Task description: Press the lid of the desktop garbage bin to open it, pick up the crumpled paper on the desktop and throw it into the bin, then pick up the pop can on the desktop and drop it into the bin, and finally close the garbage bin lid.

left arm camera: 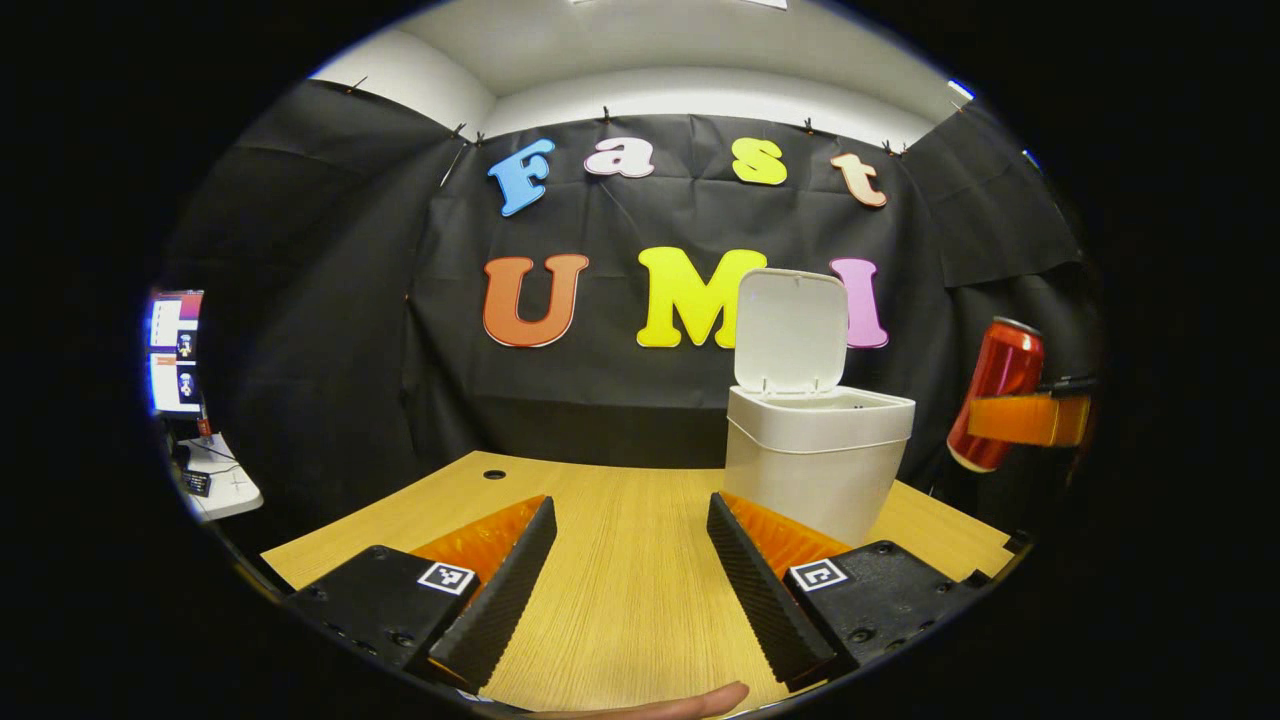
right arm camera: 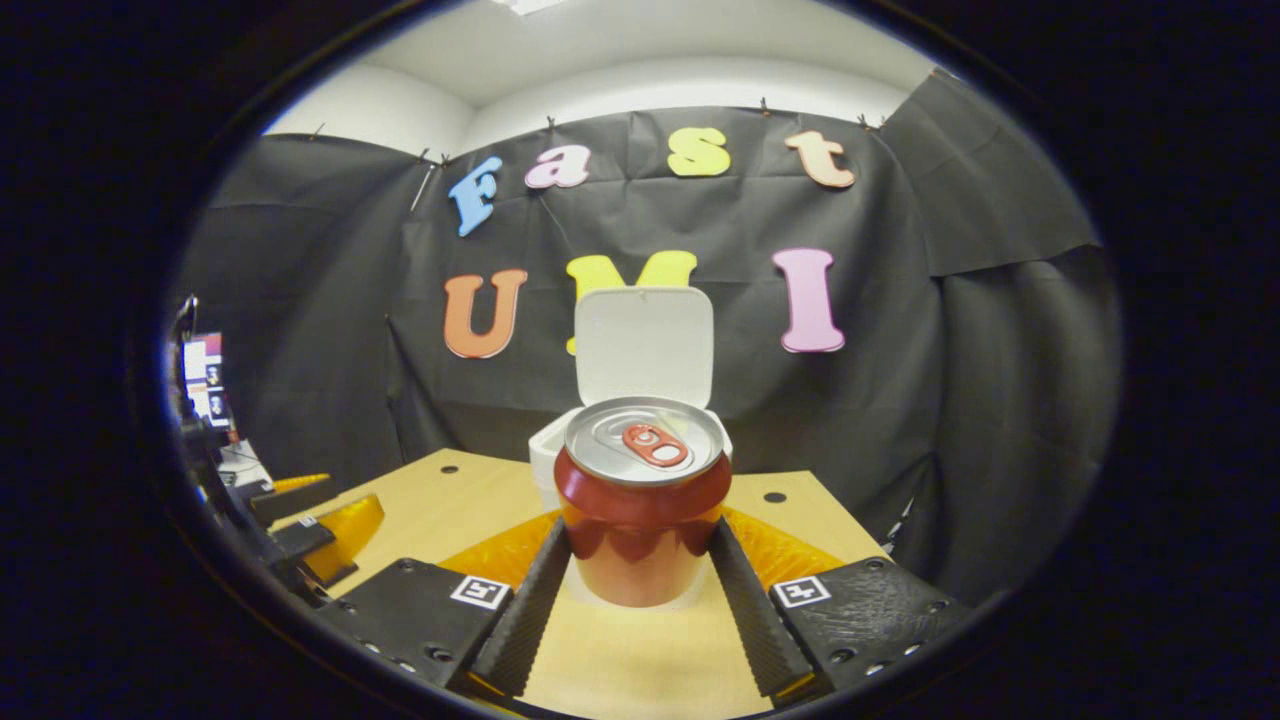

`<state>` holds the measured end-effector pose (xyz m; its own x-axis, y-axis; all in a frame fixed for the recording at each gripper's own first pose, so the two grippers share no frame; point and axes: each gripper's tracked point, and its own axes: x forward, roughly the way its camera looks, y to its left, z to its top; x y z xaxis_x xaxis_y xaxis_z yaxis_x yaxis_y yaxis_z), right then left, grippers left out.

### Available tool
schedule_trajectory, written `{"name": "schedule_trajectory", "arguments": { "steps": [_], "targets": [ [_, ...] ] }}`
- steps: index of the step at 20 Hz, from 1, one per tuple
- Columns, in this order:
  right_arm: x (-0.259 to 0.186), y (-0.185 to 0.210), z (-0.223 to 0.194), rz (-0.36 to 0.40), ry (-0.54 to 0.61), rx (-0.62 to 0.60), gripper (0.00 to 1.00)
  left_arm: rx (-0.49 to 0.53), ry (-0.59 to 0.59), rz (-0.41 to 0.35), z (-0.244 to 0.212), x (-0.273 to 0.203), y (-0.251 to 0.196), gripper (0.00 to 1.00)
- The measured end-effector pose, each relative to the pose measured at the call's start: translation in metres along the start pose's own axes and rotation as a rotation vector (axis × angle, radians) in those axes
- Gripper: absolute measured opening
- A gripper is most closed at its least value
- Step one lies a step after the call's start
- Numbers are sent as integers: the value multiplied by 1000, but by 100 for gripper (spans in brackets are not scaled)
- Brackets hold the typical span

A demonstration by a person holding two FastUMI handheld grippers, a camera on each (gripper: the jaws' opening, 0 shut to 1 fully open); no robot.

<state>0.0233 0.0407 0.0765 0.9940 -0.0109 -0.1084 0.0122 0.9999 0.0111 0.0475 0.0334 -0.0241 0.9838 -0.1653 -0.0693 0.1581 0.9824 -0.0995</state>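
We see the garbage bin (left arm camera: pixel 815 465) standing on the worktop (left arm camera: pixel 620 560), toward its back right, its lid (left arm camera: pixel 790 332) raised upright at the rear. In the left gripper view the pop can (left arm camera: pixel 995 395) hangs tilted in the air to the right of the bin. In the right gripper view the can sits between the right hand-held gripper (right arm camera: pixel 640 585) fingers, just before the bin, and the left hand-held gripper (right arm camera: pixel 320 520) lies off to the left.

— What do we record for the garbage bin (left arm camera: pixel 815 460)?

— We find a white bin standing upright on the wooden desktop (left arm camera: pixel 620 560), its lid (left arm camera: pixel 790 330) raised near vertical, mouth open.

— And the pop can (right arm camera: pixel 643 500)?

— We note a red can, silver top and red tab, held off the desktop, upright, just before the bin in the right gripper view.
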Motion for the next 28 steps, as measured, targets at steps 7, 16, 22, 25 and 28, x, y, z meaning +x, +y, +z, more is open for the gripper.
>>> {"name": "schedule_trajectory", "arguments": {
  "steps": [7, 16, 22, 25, 28],
  "targets": [
    [30, -2, 82, -65, -103, -65, 80, -22, 21, -24, -6, 1, -3, 98],
    [113, 7, 129, -121, -148, -94, 80, 1, -5, -17, 2, -6, -9, 98],
    [199, 6, 110, -132, -75, -112, 80, -7, 32, -19, -9, 5, -9, 98],
    [227, -4, 99, -177, -42, -133, 80, -6, 44, 5, -12, 9, -4, 98],
    [242, -3, 98, -164, -43, -131, 80, -23, 58, 1, -16, 13, -4, 99]
  ]
}}
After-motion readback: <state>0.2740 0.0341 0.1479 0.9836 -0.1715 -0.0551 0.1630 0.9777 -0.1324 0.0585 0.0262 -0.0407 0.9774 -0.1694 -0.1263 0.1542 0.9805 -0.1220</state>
